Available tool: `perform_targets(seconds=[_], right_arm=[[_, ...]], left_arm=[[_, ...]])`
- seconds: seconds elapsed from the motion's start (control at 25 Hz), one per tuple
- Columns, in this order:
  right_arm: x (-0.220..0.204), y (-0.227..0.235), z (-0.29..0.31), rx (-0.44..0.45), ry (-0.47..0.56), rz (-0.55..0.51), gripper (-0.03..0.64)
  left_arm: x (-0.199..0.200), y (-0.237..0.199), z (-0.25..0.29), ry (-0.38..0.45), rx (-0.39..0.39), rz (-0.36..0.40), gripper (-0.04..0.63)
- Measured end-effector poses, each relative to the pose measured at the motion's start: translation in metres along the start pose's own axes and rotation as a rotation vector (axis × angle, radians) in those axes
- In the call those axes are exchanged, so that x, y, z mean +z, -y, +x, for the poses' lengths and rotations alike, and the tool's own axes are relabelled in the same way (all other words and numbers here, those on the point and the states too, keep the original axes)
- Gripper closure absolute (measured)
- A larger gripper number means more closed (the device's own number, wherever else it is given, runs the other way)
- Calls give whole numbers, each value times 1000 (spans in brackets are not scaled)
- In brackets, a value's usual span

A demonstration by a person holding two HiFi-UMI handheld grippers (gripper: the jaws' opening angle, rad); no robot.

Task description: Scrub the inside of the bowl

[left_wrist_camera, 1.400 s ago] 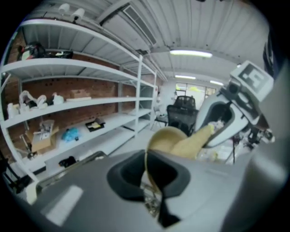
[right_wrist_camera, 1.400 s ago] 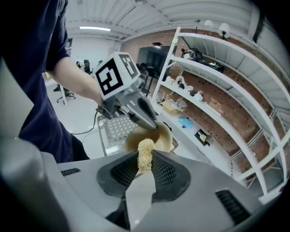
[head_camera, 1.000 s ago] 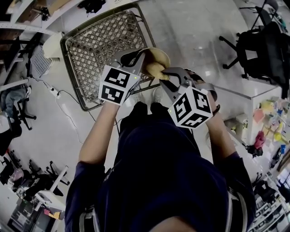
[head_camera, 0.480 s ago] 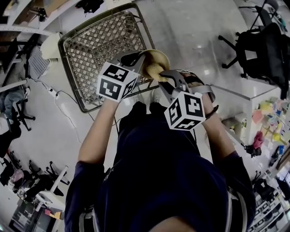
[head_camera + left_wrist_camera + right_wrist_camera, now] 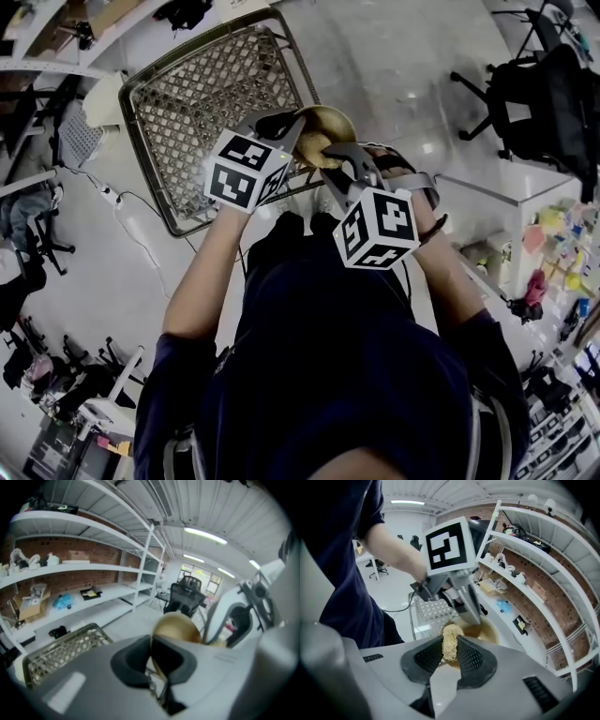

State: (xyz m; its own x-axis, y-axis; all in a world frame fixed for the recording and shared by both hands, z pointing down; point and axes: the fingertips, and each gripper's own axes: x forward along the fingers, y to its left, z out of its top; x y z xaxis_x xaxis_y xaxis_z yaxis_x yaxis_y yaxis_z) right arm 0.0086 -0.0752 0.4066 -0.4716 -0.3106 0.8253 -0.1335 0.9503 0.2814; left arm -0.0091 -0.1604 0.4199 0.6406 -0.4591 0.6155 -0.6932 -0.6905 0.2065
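Both bare forearms reach forward from the dark short sleeves and meet in front of the body, held in the air over the floor. The left gripper (image 5: 289, 125) slants forward and down; its jaws are closed almost completely onto the thin wall of the brass-coloured bowl (image 5: 330, 122), pinching it at the rim. The right gripper (image 5: 326, 155) dips more steeply and comes at the bowl from the person's side; its jaws clamp a pale, stringy scrubber (image 5: 450, 641). The bowl hangs above the near edge of a wire-mesh basket (image 5: 192, 98) standing on the floor, with a black office chair (image 5: 544, 94) well off to the right and white shelving (image 5: 93, 566) against a brick wall beyond. From the head view the two marker cubes and the gripper bodies cover much of the bowl, and in the right gripper view the left gripper's jaw lies across the bowl's far rim. The bowl is tipped rather than level: its hollow faces the right gripper, while the left gripper view meets only its rounded outside (the rim there runs edge-on between the pads). The scrubber's long axis runs along the right jaws, its far end poking past their tips over the bowl's near rim; whether it presses on the inner surface cannot be told.
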Motion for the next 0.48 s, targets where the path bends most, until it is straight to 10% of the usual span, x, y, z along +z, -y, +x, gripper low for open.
perform_targets(seconds=[0.48], right_arm=[[-18, 41, -9, -137, -40, 31, 540]], left_arm=[[1, 4, 1, -27, 3, 46, 580]])
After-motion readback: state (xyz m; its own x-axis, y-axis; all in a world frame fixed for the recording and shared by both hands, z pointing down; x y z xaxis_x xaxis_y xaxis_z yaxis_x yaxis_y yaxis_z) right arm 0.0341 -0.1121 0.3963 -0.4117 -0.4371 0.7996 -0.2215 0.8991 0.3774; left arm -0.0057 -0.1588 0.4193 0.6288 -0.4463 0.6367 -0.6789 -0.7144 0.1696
